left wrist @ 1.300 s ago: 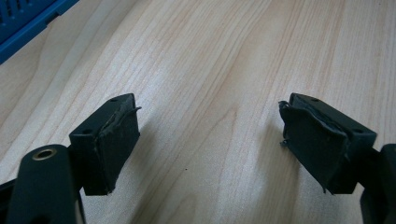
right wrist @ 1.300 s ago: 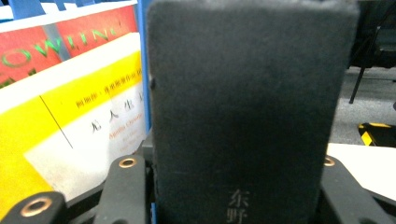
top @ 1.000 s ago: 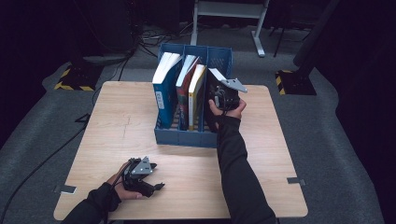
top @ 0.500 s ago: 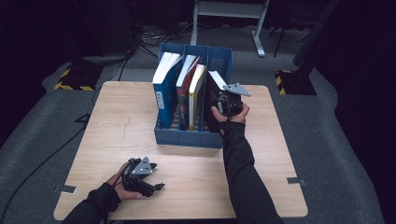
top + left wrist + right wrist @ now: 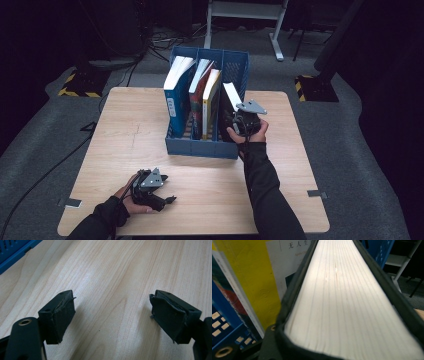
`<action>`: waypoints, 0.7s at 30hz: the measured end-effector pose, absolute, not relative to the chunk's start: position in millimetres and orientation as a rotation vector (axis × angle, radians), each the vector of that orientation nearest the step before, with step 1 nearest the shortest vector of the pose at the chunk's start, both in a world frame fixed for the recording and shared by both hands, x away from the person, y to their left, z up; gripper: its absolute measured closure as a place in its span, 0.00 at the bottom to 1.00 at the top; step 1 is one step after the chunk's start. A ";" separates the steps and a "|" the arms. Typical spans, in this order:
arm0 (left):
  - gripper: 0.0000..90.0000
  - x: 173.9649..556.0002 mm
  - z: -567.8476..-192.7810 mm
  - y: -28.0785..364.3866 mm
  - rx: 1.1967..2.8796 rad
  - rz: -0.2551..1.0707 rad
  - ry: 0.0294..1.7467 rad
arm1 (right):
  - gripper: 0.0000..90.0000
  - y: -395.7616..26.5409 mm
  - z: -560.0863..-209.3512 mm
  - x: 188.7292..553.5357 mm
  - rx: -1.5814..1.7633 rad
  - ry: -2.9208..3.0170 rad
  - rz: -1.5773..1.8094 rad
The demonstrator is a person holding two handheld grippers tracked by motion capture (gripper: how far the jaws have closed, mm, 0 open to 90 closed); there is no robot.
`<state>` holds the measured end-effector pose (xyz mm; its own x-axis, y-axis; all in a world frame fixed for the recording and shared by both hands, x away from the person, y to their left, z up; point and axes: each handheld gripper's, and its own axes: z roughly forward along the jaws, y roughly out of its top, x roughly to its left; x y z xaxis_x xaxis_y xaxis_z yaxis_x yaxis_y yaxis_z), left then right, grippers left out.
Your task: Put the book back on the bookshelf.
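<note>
On the wooden table [image 5: 125, 130] stands a blue file rack [image 5: 200, 147] with several books upright in it. The person's right gripper [image 5: 239, 120] is at the rack's right compartment, at a black-covered book [image 5: 231, 97] which leans there with its white page edge turned up. In the right gripper view, this book [image 5: 347, 302] lies very close to the camera, and its black cover runs along both sides of the pale pages. The jaws have just been opening, and the book is between them. Whether the pads press on the cover at this moment, the pictures do not let one tell, because the book hides the fingertips.

Beside the black book, to its left in the high view, stands a yellow book [image 5: 211, 102], then a red one [image 5: 200, 95], and then a thick blue book [image 5: 176, 100] in the left compartment. The yellow book [image 5: 254, 282] is also seen in the right gripper view, just beside the black one, with a white label bearing printed characters.

The left gripper [image 5: 167, 200] rests on the table near the front edge, well apart from the rack, held in the person's left hand [image 5: 131, 197]. In the left gripper view its jaws stand wide apart, with nothing between the pads [image 5: 60, 317] except bare wood [image 5: 112, 290].
</note>
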<state>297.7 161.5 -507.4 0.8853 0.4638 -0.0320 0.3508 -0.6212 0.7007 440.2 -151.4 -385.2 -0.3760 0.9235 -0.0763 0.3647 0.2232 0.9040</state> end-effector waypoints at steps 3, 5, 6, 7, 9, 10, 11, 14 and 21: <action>0.21 297.6 -507.4 161.5 2.300 0.195 0.582 | 0.53 -151.7 -385.5 439.2 1.199 1.863 1.132; 0.21 297.7 -507.4 161.5 2.300 0.194 0.582 | 0.52 -153.9 -386.1 438.4 1.212 1.870 1.154; 0.21 297.7 -507.4 161.5 2.300 0.194 0.582 | 0.52 -155.3 -386.7 437.7 1.211 1.875 1.165; 0.21 297.7 -507.4 161.5 2.300 0.195 0.582 | 0.51 -156.9 -387.5 436.7 1.211 1.881 1.174; 0.21 297.7 -507.4 161.5 2.300 0.195 0.582 | 0.49 -160.1 -389.5 434.5 1.209 1.902 1.197; 0.21 297.6 -507.4 161.5 2.300 0.195 0.583 | 0.49 -161.9 -391.6 432.6 1.199 1.925 1.197; 0.21 297.6 -507.4 161.5 2.300 0.195 0.583 | 0.49 -161.9 -391.6 432.6 1.199 1.925 1.197; 0.21 297.6 -507.4 161.5 2.300 0.195 0.583 | 0.48 -166.1 -398.5 424.8 1.162 1.967 1.169; 0.21 297.5 -507.4 161.4 2.299 0.195 0.585 | 0.51 -177.7 -420.7 410.0 1.113 2.030 1.153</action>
<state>297.5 161.4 -507.4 0.8843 0.4659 -0.0328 0.3526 -0.6199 0.7010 410.0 -177.7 -420.7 -0.5075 0.8596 -0.0591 0.3898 0.2902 0.8740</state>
